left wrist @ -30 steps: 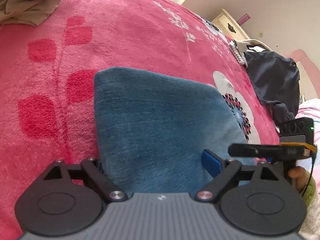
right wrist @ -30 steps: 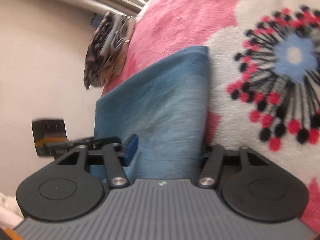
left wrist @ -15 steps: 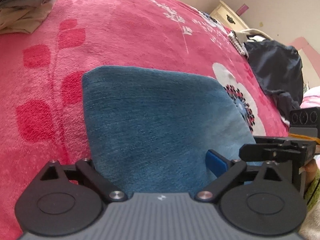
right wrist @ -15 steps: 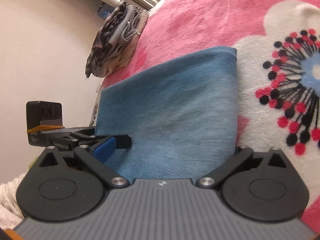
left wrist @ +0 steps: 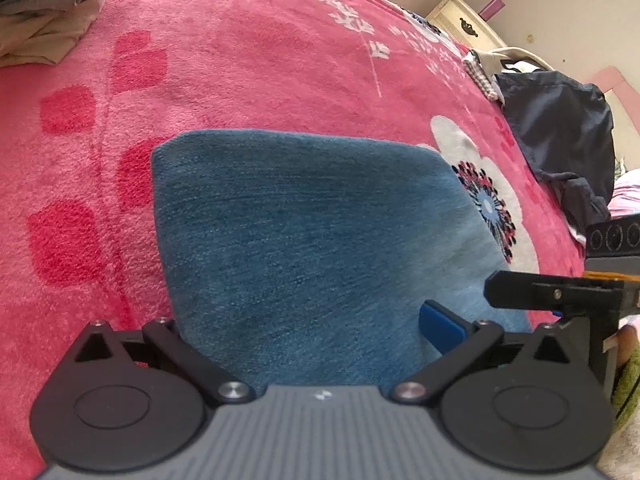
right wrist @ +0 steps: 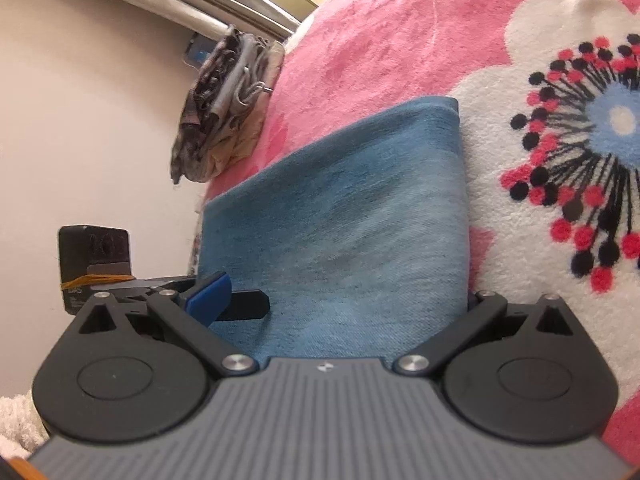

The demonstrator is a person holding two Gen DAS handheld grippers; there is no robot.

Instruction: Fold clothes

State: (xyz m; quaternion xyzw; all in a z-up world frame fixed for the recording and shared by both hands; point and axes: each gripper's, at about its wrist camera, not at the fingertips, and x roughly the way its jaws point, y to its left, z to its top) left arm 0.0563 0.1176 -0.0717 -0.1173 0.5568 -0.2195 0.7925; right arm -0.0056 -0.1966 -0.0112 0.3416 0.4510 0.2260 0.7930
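Note:
A folded blue denim garment point(left wrist: 304, 220) lies flat on the pink fleece blanket point(left wrist: 248, 64). My left gripper point(left wrist: 304, 320) stands over its near edge, jaws opening wide, and the cloth lies loosely between them. Only its right blue pad point(left wrist: 440, 330) shows, clear of the fabric. In the right wrist view the same garment point(right wrist: 344, 208) sits between the spread jaws of my right gripper point(right wrist: 344, 300), whose left blue pad point(right wrist: 210, 294) hangs off the cloth's side. Each gripper shows at the edge of the other's view: the right gripper point(left wrist: 560, 292), the left gripper point(right wrist: 160, 284).
A heap of beige and grey clothes point(left wrist: 44, 12) lies at the blanket's far left. A dark navy garment point(left wrist: 560, 128) sits at the right, near a cream cabinet point(left wrist: 464, 24). A hand point(left wrist: 626, 340) holds the right gripper. A pale wall point(right wrist: 80, 120) borders the bed.
Both grippers' jaws have spread wider and released the denim, which has settled flat. The right wrist view has pulled back a little, so more of the garment shows.

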